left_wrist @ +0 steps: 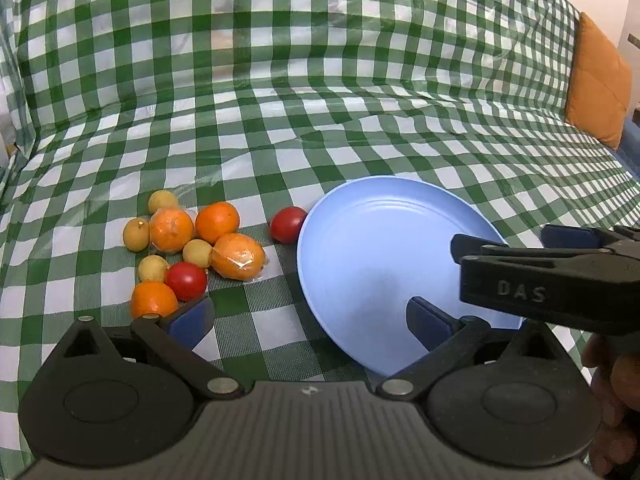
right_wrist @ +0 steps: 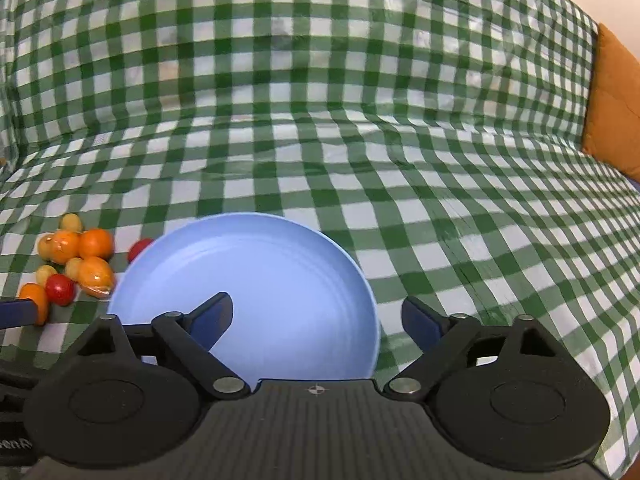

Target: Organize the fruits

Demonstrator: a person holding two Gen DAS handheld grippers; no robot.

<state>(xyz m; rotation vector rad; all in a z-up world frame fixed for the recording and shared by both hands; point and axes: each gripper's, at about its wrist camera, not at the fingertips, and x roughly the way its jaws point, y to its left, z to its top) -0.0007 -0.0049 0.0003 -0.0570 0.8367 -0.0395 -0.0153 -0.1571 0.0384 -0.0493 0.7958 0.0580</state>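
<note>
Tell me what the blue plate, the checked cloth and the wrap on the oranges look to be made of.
Blue plate: likely matte plastic or melamine; even colour, soft sheen, faint moulded rings.
Checked cloth: probably plastic-coated or vinyl; glossy glare patches and stiff creases.
Wrap on the wrapped orange: thin clear plastic film; shiny crinkles, a loose edge at its base.

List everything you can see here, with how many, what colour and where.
oranges: four, orange, two in clear wrap, clustered left of the plate
tomatoes: two, red, one in the cluster, one beside the plate rim
small round fruits: four, pale yellow, in the cluster
plate: one, light blue, nothing on it
cloth: one, green and white check, underneath everything
cushion: one, orange, far right
left gripper: open
right gripper: open, over the plate
</note>
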